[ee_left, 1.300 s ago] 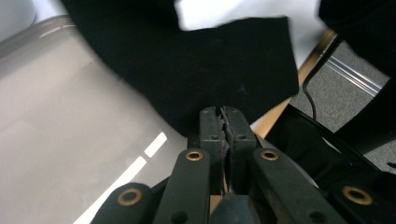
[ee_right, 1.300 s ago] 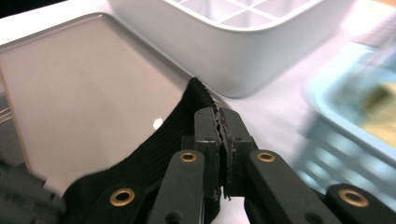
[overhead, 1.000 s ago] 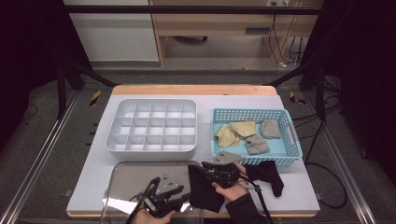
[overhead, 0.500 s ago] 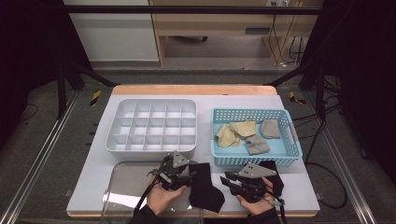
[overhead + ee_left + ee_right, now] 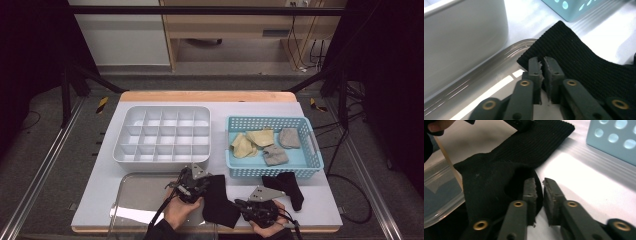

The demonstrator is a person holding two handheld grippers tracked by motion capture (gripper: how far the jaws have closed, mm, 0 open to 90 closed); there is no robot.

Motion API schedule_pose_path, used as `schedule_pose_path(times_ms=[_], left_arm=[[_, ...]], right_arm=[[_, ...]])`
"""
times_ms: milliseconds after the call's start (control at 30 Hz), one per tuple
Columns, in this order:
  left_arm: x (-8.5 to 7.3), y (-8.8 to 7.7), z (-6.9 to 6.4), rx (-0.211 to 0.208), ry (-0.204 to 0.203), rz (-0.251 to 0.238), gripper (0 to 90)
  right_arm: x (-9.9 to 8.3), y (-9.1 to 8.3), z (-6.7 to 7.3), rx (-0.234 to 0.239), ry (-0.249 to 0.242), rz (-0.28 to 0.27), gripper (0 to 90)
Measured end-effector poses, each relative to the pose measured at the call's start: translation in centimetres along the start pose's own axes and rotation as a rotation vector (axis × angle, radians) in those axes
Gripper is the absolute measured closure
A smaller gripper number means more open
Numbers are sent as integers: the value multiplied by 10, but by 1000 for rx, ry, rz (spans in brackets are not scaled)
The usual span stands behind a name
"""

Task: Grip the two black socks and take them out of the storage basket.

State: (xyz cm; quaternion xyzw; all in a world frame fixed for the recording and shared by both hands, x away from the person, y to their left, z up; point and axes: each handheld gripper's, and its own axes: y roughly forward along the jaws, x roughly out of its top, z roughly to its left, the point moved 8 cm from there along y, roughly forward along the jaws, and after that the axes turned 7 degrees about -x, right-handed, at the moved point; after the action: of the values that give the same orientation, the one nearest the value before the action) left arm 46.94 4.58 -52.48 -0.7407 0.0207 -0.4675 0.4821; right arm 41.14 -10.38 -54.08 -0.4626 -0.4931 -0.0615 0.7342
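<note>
Black sock (image 5: 220,200) lies flat on the table's near edge, between my two hands, w/ its cuff end over the rim of the clear tray (image 5: 135,200) & the toe end toward me. Left gripper (image 5: 542,62) is clamped on the ribbed cuff edge; right gripper (image 5: 539,183) is pinched on the other end, fabric between the pads. Both sets of jaws have just been closing, each w/ sock cloth in between. A sec ago both hands were bunched together over a crumpled sock; now they're spread apart & lower, sock pulled out flatter. I'd say that means it's stretched & ready to fold or roll next.

2nd black sock (image 5: 286,186) sits loose just right of my right hand, in front of the blue basket (image 5: 272,172). Basket holds 2 yellowish socks (image 5: 250,142) & 2 grey socks (image 5: 282,147). White divider box (image 5: 162,162), behind the tray, has nothing in its cells.
</note>
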Motion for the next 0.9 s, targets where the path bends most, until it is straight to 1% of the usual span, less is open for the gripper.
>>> schedule_pose_path(times_ms=[33, 67, 200, 267, 333, 433, 500, 600, 633, 667, 700, 733, 767, 833, 867, 900], left_arm=[[0, 0, 0, 3, 3, 2, 855], [0, 0, 0, 3, 2, -1, 865], [1, -5, 2, -10, -8, -25, 894], [1, -13, 3, -16, -8, -44, 895], [1, -23, 6, -10, 0, -64, 896], [-2, -38, 10, -7, -8, -87, 895], [-8, -49, 13, 2, -15, -101, 896], [-20, -59, 16, 8, -33, -101, 895], [-24, -61, 16, 7, -35, -97, 895], [-30, -62, 15, 5, -37, -92, 895], [-40, -62, 13, 8, -29, -78, 895], [-40, -62, 13, 8, -29, -78, 893], [-42, -62, 13, 9, -28, -79, 893], [-49, -60, 11, 1, -34, -68, 891], [-51, -60, 11, -1, -37, -70, 889], [-53, -60, 12, 4, -39, -69, 884]], right_arm=[[0, 0, 0, 2, 6, 1, 868], [-1, -1, 0, 6, 8, 3, 882], [0, -3, -1, 0, 4, 4, 894], [2, -6, -4, -9, 14, -9, 895], [4, -12, -9, -26, 32, -24, 895], [6, -20, -19, -67, 73, -40, 894], [6, -26, -28, -118, 94, -46, 893], [5, -32, -40, -190, 148, -44, 892], [5, -33, -43, -208, 164, -43, 890], [3, -33, -45, -215, 164, -35, 888], [2, -33, -46, -211, 164, -37, 882], [2, -33, -46, -211, 164, -37, 882], [4, -34, -45, -193, 156, -57, 853], [8, -36, -44, -183, 139, -88, 826], [10, -38, -44, -178, 132, -101, 808], [11, -38, -44, -175, 130, -109, 790]])
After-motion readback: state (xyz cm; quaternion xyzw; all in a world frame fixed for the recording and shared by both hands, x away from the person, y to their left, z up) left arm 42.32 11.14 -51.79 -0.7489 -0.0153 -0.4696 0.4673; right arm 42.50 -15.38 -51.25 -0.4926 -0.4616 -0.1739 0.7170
